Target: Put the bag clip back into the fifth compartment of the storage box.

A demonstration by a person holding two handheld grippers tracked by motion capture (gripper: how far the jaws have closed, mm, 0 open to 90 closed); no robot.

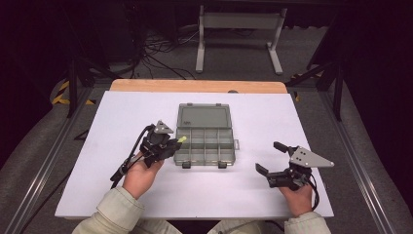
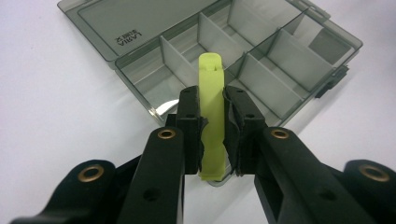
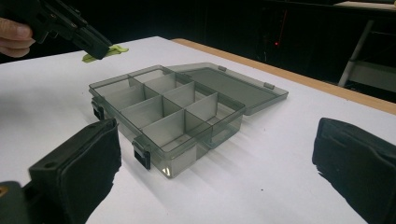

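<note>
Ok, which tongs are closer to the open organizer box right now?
Left. The left tongs, clamping a yellow-green piece, hang at the organizer box's left edge. The right tongs sit open, well off to its right.

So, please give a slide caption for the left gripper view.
Left gripper holding a yellow-green whistle above the open compartment box.

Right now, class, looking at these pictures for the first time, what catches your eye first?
The yellow-green piece stands out, clamped in the left gripper at the left edge of the open smoky compartment box in the middle of the white table. The right gripper waits open to the box's right.
</note>
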